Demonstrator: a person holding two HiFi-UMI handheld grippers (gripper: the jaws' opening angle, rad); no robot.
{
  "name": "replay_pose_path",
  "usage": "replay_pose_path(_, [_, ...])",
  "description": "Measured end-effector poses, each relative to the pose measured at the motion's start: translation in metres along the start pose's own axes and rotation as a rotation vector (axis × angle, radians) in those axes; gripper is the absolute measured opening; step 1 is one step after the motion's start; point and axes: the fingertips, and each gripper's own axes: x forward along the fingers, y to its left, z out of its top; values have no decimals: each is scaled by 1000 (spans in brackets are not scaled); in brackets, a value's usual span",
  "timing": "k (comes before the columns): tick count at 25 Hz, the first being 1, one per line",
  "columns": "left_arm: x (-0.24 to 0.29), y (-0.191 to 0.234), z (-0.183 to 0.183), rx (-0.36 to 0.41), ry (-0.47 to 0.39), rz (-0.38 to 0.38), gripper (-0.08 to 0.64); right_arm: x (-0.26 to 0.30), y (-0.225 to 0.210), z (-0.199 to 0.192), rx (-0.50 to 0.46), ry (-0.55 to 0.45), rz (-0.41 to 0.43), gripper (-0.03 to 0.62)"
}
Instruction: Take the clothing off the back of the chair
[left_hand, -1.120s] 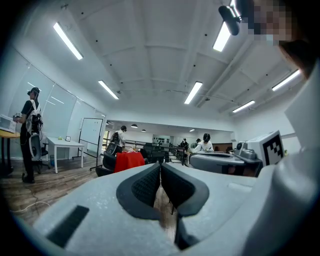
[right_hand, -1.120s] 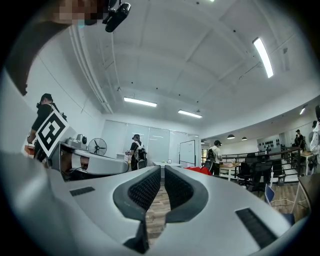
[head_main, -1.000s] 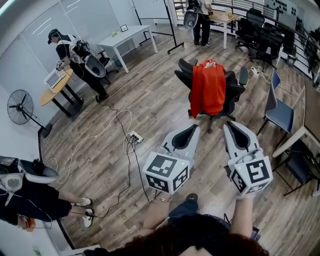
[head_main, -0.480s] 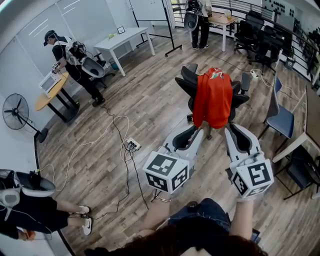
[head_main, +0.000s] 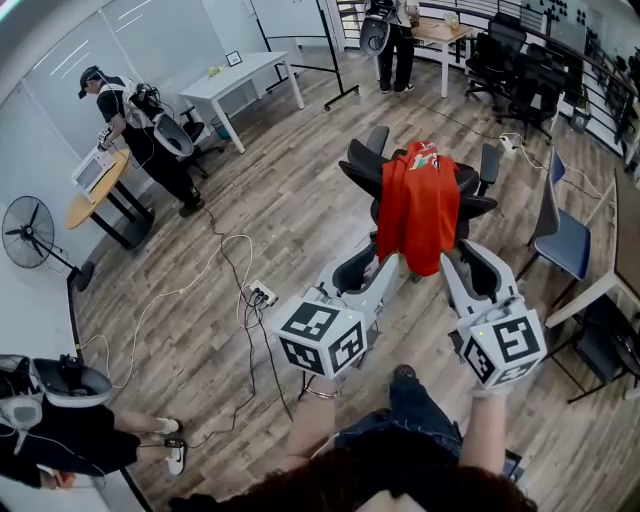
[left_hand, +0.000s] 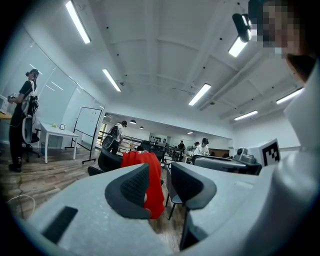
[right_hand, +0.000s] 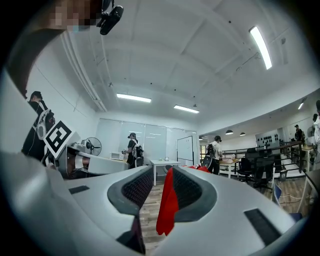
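Open-plan office: white desk (head_main: 245, 75), swivel chairs (head_main: 505, 55), ceiling strip lights (left_hand: 200, 94).

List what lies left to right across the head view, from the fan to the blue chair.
Fan → power strip → left gripper → red clothing → right gripper → blue chair. Both grippers' jaws have just been opening, with nothing gripped yet.

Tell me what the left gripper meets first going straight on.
Probably the red fabric garment on the black office chair, framed between the left gripper's empty jaws, which have just been opening. Depth unclear.
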Motion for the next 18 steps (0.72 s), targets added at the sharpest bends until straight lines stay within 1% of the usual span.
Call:
replay_pose_path(3, [19, 8, 2, -16, 3, 11, 167, 13, -16, -3, 5, 11, 22, 126])
replay_pose_path(4, [25, 12, 1, -21, 7, 13, 172, 17, -22, -5, 9, 16, 28, 142])
replay_pose_path(10, [59, 33, -14, -70, 29, 16, 236, 38, -53, -26, 43, 41, 39, 208])
replay_pose_path(12, [71, 41, -20, -69, 42, 27, 245, 46, -62, -36, 54, 59, 42, 234])
replay_pose_path(15, [87, 56, -30, -77, 61, 38, 270, 59, -77, -54, 77, 97, 47, 253])
replay_pose_path(18, [99, 70, -39, -101, 76, 31, 301, 73, -86, -72, 98, 133, 57, 273])
